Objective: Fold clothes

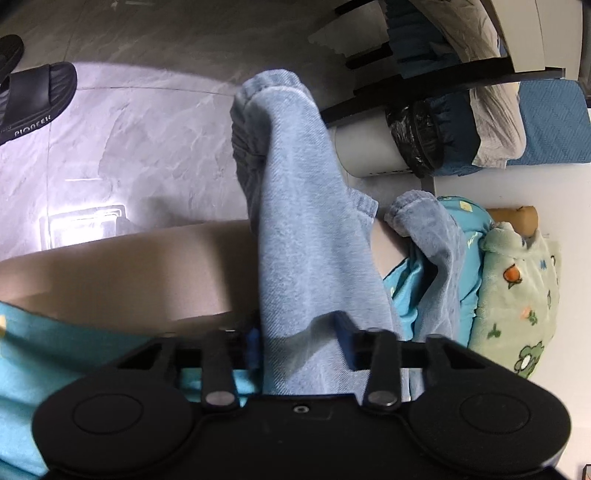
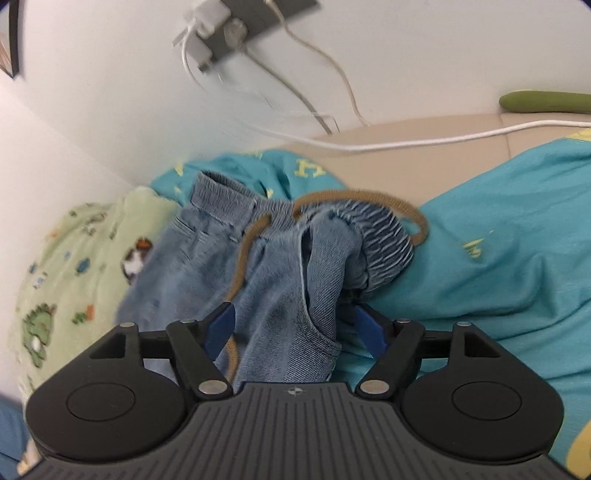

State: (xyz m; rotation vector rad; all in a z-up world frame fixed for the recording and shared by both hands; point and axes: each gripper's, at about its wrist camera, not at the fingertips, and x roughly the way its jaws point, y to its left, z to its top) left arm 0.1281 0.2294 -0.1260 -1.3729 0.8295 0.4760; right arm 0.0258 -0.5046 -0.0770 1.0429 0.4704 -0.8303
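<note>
Light blue denim trousers (image 1: 306, 229) run from my left gripper (image 1: 299, 332) out over the edge of the beige surface (image 1: 129, 273), their cuffed leg end (image 1: 266, 96) hanging above the floor. My left gripper is shut on the trouser leg. In the right wrist view the trousers' elastic waistband (image 2: 373, 229) with a brown drawstring (image 2: 369, 197) lies bunched, and my right gripper (image 2: 291, 325) is shut on the denim (image 2: 295, 321) near the waist. The trousers rest on a turquoise garment (image 2: 480, 236).
A pale green fleece garment with cartoon prints (image 1: 517, 295) (image 2: 81, 258) lies by the wall. White cables (image 2: 424, 142) and a wall socket (image 2: 236, 33) are behind. A black slipper (image 1: 33, 103), a white bin (image 1: 373, 147) and furniture legs stand on the grey floor.
</note>
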